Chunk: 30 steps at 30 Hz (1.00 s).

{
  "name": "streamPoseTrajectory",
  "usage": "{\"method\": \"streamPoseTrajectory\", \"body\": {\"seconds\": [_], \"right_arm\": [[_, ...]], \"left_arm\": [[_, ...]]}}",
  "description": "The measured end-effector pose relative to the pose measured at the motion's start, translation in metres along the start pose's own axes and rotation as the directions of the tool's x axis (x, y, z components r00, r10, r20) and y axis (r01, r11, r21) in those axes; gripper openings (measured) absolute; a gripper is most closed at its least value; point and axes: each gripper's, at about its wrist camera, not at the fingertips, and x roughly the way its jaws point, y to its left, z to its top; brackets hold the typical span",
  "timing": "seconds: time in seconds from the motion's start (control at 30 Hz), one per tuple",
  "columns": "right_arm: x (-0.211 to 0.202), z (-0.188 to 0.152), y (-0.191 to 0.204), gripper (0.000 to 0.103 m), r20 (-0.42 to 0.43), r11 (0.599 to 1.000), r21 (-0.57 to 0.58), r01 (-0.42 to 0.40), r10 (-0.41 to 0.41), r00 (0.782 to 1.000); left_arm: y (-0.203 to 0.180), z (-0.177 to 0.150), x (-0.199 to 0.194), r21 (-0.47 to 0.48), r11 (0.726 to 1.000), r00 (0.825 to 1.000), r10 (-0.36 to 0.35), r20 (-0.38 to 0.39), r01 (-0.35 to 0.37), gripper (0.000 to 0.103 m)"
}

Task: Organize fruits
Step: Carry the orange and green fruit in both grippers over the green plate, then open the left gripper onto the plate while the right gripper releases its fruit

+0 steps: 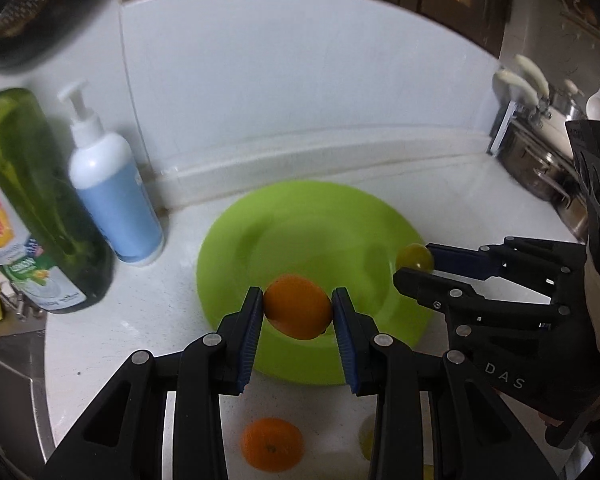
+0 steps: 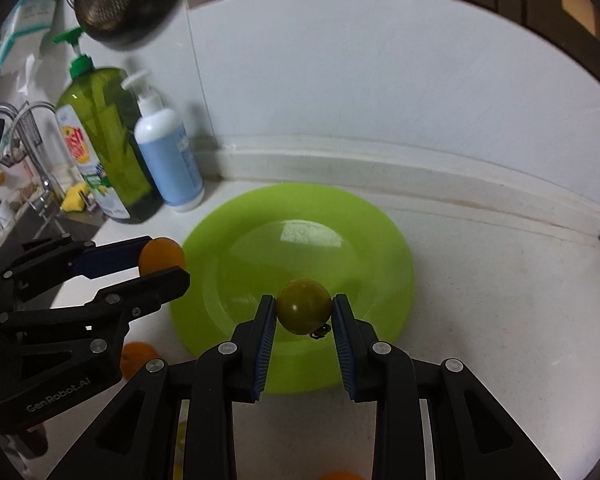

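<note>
The left claw (image 1: 298, 307) is closed on an orange (image 1: 298, 306), gripped at its widest part between the blue pads, and hangs over the near rim of the green plate (image 1: 284, 220). The right claw (image 2: 304, 312) pinches a small green-yellow fruit (image 2: 304, 310) the same way, above the near right part of the plate. The plate itself is bare and sits on the white worktop (image 2: 480, 280), just right of the soap bottle (image 1: 112, 184) and the green detergent bottle (image 1: 32, 200). A second orange (image 1: 272, 454) lies on the worktop near the camera, not yet collected.

The step looks to be setting both fruits down on the plate. To do it well, lower each claw until the fruit nearly touches the dished centre before opening, since round fruit dropped on the sloped rim would likely roll off. Place the two well apart, left and right, so the claws do not collide, and open slowly
</note>
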Motion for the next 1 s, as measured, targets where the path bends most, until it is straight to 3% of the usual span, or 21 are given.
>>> {"method": "streamPoseTrajectory", "body": {"seconds": [0.23,0.53,0.73,1.0], "right_arm": [[0.035,-0.002,-0.004,0.03,-0.104,1.0,0.022,-0.014,0.017,0.994],[0.044,-0.006,-0.003,0.03,-0.137,1.0,0.014,-0.006,0.007,0.991],[0.036,-0.004,-0.004,0.032,-0.114,1.0,0.021,0.005,-0.003,0.993],[-0.003,-0.007,-0.001,0.046,-0.014,0.998,0.05,0.029,-0.029,0.999]], "left_arm": [[0.002,-0.002,0.028,-0.01,1.0,0.996,-0.014,-0.09,0.013,0.035],[0.004,-0.001,0.038,-0.005,1.0,0.994,-0.001,-0.112,0.0,0.035],[0.004,0.0,0.03,-0.024,1.0,0.995,0.003,-0.095,-0.005,0.04],[0.0,-0.01,-0.02,-0.028,0.999,1.0,0.017,-0.016,-0.017,0.055]]}}
